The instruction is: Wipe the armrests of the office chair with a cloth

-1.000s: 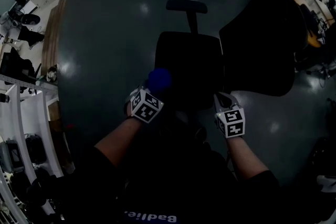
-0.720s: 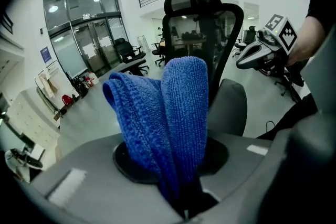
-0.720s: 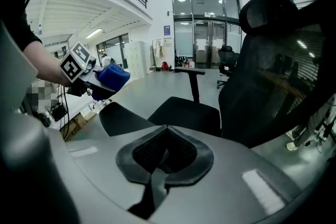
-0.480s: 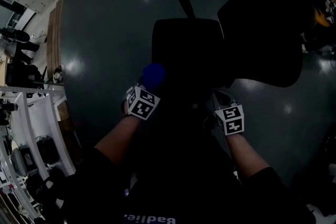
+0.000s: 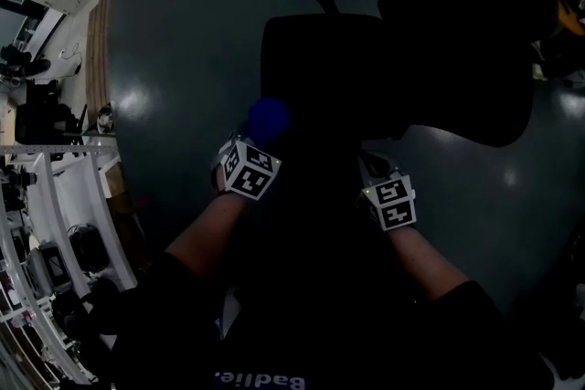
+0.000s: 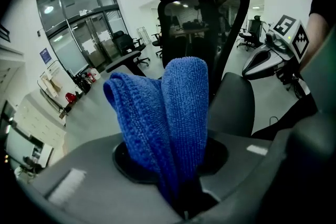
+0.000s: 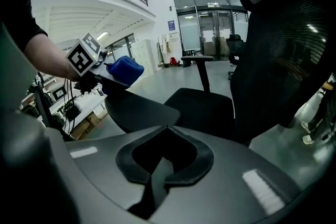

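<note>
The blue cloth [image 6: 173,113] is clamped in the left gripper [image 6: 179,194], whose jaws are closed on its lower end. Cloth and gripper sit at the near left edge of the office chair [image 5: 324,73] seat. The cloth is folded double. Its long axis runs straight out from the jaws, and its free end points towards the chair's backrest [image 6: 210,34]. The right gripper [image 7: 167,129] has its jaws together with nothing between them. It is held at the near right edge of the seat and aimed across it. Both forearms reach forward, with the grippers roughly level and apart.
</note>
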`<state>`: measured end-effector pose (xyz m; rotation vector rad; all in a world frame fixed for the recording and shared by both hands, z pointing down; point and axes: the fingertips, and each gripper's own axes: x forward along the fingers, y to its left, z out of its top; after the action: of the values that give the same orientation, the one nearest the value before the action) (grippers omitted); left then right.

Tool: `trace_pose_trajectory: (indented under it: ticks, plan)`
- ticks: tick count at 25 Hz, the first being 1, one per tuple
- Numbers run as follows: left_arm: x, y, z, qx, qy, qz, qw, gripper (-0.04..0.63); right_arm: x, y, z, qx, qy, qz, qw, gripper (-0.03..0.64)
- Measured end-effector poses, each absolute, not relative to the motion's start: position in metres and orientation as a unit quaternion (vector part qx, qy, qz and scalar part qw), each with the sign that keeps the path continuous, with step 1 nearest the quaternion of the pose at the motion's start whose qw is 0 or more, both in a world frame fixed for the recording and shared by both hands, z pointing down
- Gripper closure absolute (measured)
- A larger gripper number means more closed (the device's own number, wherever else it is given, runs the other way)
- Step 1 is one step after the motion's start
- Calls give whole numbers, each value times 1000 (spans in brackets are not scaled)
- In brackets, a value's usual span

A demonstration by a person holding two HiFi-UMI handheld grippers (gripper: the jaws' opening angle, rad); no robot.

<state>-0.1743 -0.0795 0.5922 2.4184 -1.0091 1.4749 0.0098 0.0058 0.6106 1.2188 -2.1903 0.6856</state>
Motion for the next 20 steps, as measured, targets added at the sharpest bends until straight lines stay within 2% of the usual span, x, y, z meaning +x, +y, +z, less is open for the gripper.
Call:
trace_pose_trajectory:
  ticks: [20]
  plan:
    - [-45,-65,601,824,-258,503,44,456,7,1,615,409,-844,253,238,612]
